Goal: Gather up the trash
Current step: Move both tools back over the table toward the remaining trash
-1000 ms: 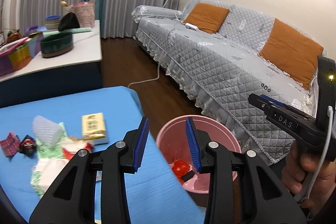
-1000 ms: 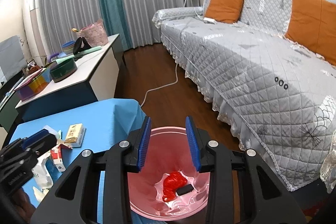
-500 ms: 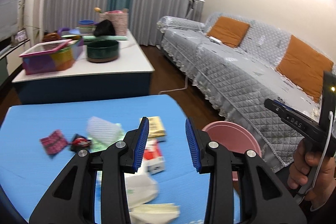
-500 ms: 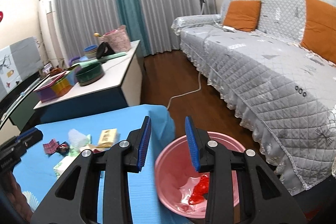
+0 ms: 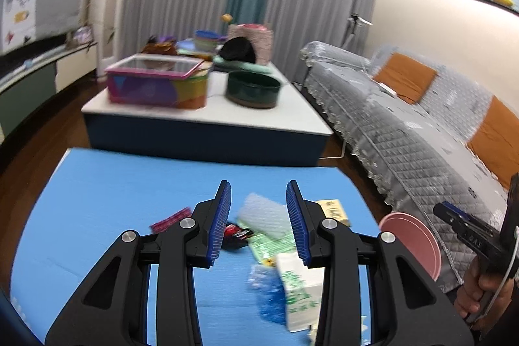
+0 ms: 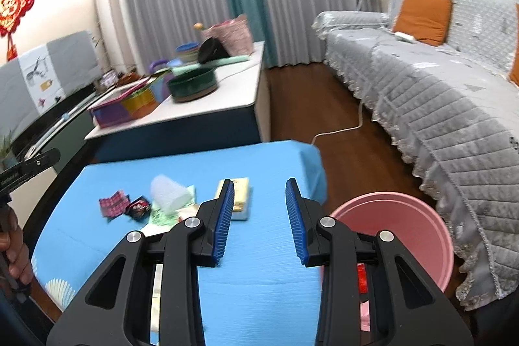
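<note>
Trash lies scattered on the blue table (image 5: 107,200): a white foam net (image 5: 262,211), a red checked wrapper (image 5: 170,219), a dark red packet (image 5: 238,232), a yellow box (image 5: 334,209), a green-and-white carton (image 5: 296,291). My left gripper (image 5: 258,221) is open and empty above the pile. My right gripper (image 6: 259,221) is open and empty over the table's right part (image 6: 259,281), with the yellow box (image 6: 241,198) ahead. The pink bin (image 6: 405,235) stands right of the table with red trash (image 6: 361,278) inside; it also shows in the left wrist view (image 5: 412,242).
A low white table (image 5: 207,115) behind holds a coloured box (image 5: 159,85), a dark green bowl (image 5: 253,88) and other items. A grey covered sofa (image 6: 438,106) with orange cushions runs along the right. A white cable (image 6: 340,128) lies on the wood floor.
Both grippers have swung left, away from the pink bin and toward the table. The left gripper now hovers over the trash pile; the bin has shifted to the right edge of its view.
</note>
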{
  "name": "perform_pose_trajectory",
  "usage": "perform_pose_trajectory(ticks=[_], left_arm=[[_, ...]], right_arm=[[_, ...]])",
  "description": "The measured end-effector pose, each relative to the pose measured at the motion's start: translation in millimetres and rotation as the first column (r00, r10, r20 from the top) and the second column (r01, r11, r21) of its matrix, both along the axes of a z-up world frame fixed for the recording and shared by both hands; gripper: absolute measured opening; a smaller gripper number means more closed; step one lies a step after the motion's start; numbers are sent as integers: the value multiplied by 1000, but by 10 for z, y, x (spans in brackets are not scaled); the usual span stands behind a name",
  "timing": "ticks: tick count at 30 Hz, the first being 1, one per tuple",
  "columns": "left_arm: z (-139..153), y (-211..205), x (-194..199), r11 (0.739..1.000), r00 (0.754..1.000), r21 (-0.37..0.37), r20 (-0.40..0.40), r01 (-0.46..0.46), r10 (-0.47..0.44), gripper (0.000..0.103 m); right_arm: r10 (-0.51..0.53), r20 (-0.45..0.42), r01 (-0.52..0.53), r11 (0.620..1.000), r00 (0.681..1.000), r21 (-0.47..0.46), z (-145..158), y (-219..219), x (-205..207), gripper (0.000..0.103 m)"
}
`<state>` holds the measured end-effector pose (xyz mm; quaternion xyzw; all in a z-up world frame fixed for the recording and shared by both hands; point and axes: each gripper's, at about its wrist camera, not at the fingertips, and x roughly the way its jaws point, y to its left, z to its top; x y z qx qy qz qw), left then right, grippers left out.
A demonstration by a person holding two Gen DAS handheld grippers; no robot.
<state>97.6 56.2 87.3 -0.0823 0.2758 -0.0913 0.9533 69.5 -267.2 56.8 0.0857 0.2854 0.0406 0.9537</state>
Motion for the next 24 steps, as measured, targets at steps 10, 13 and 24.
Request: perform_pose_trajectory(ticks=[10, 13, 24], left_arm=[[-598, 243, 251, 997, 992, 2, -98, -83, 82, 30], [-733, 237, 353, 996, 989, 6, -124, -87, 87, 30], [-1133, 155, 694, 997, 974, 25, -215, -73, 77, 30]], right_arm=[[98, -98, -102, 994, 990, -32, -436, 485, 379, 34], [124, -124, -128, 991, 984, -29, -551, 568, 473, 34], [179, -233, -177, 984, 956, 32, -916, 645, 735, 34]])
